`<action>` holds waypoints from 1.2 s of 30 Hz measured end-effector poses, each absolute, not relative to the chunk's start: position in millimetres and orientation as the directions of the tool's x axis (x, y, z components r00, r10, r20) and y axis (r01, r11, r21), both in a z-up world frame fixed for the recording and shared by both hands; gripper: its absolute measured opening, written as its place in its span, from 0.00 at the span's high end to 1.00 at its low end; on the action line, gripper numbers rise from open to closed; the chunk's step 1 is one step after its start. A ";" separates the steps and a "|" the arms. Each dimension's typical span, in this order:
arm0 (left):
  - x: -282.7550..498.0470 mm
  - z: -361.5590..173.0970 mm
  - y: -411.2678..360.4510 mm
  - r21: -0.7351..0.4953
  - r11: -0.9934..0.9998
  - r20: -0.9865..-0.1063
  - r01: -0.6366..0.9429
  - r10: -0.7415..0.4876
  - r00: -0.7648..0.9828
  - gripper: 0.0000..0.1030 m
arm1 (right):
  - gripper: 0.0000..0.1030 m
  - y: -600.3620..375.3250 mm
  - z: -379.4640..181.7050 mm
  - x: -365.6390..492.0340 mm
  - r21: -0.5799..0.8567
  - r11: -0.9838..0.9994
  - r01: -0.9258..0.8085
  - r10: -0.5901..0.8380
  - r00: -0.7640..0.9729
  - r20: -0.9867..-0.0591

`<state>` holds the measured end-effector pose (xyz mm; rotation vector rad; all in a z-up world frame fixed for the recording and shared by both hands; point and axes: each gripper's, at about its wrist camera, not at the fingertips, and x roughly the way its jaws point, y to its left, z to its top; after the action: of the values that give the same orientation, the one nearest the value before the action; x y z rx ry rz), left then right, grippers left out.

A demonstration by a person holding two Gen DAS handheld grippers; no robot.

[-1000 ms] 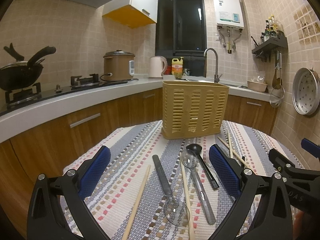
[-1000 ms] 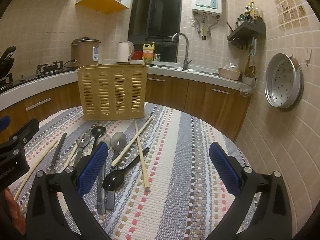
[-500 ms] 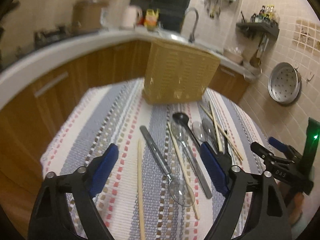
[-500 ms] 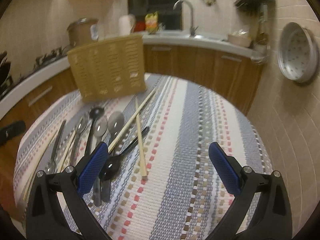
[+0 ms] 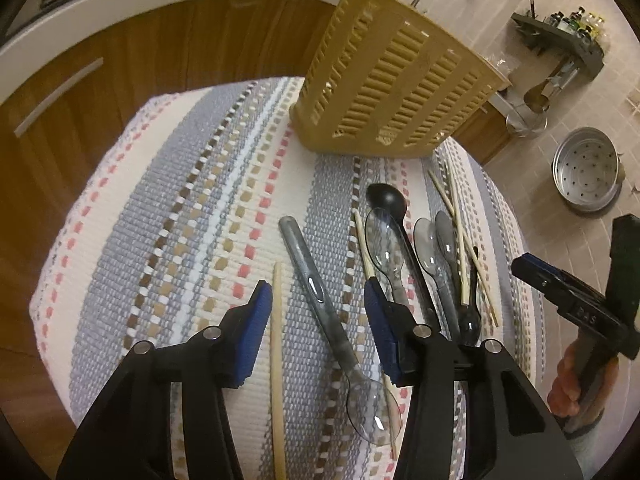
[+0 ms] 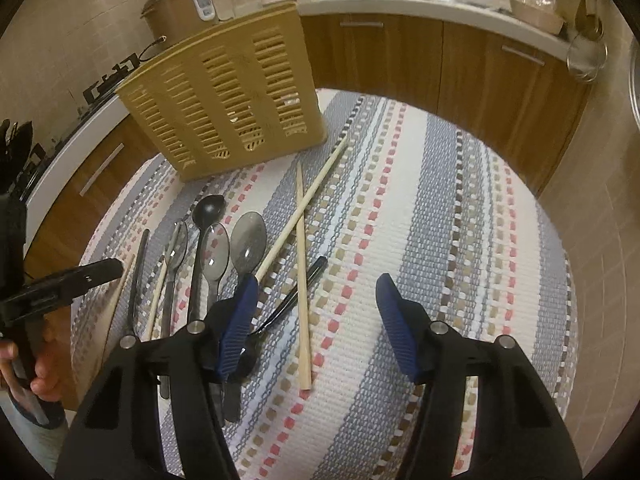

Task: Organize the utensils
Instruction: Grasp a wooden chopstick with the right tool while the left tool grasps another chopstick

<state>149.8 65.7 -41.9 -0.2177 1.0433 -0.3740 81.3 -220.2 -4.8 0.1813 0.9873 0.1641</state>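
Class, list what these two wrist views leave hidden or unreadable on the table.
- Inside of the tan slotted plastic basket: both views show only its outer walls.
- Handle ends of the clear plastic spoons: right view, hidden behind the right hand-held gripper.
- Lone wooden chopstick: left view, cut off by the bottom edge.

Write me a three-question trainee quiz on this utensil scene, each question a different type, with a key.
1. True or false: the slotted beige basket already holds the chopsticks.
2. Multiple choice: what lies between the fingers of the left gripper? A) the black spoon B) the handle of a clear spoon C) nothing
3. Fill in: the two chopsticks ahead of the right gripper lie ____ over each other on the striped mat.

Key: 1 false, they lie on the mat. 2 B, though the fingers do not press it yet. 3 crossed.
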 end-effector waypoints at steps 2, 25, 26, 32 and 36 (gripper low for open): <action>147.1 -39.3 65.9 -0.330 0.920 -0.806 0.213 -0.392 0.443 0.56 | 0.52 -218.1 -5.6 82.4 0.215 0.974 -0.067 0.217 0.534 -0.817; 174.0 -41.9 75.0 -0.287 0.904 -0.885 0.316 -0.377 0.273 0.72 | 0.84 -189.0 -25.2 196.2 0.241 0.970 -0.001 0.231 0.300 -0.926; 177.0 -40.7 73.8 -0.278 0.905 -0.890 0.322 -0.369 0.267 0.72 | 0.89 -188.1 -26.2 196.7 0.239 0.971 -0.002 0.229 0.297 -0.927; 182.8 -38.4 58.4 -0.217 0.914 -0.913 0.343 -0.315 0.261 0.73 | 0.92 -186.9 -33.2 201.1 0.238 0.971 0.008 0.226 0.285 -0.931; 178.1 -42.8 47.8 -0.118 0.932 -0.928 0.342 -0.226 0.295 0.96 | 0.95 -190.9 -28.5 199.7 0.221 0.975 -0.004 0.212 0.301 -0.930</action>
<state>178.1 47.8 -42.8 0.1102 1.2145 -0.3791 199.7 -190.9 -28.5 0.1892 1.2585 0.1445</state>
